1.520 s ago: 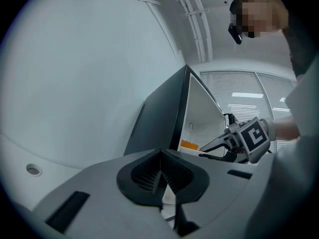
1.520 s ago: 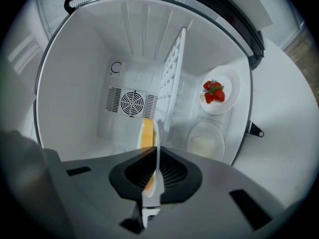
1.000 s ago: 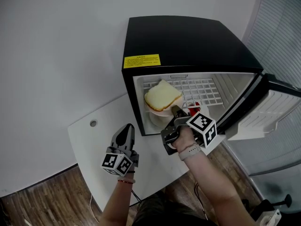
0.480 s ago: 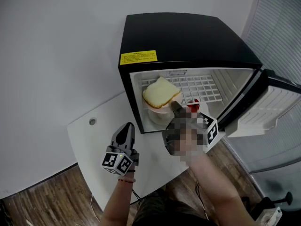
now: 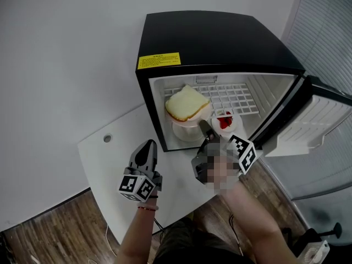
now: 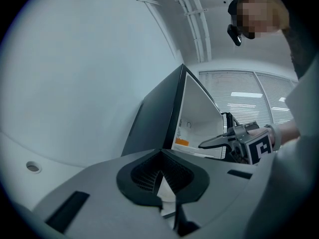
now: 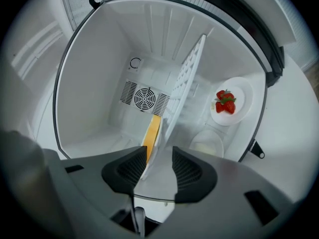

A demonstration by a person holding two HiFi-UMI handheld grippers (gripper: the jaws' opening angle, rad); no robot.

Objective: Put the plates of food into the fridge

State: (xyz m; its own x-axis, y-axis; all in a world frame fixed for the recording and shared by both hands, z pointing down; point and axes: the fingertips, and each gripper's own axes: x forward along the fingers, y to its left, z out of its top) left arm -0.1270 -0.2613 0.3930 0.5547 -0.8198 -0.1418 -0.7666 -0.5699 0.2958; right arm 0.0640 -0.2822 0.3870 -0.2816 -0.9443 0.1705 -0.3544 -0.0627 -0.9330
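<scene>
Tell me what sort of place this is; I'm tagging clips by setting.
Probably an office corner: a black mini fridge on a white desk with a cable hole, beside window blinds.

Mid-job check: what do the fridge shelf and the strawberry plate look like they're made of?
Fridge shelf: looks like white-coated wire, judging by its open grid of thin bars. Strawberry plate: smooth plain white with a raised rim, probably ceramic or hard plastic; the pictures do not settle which.
</scene>
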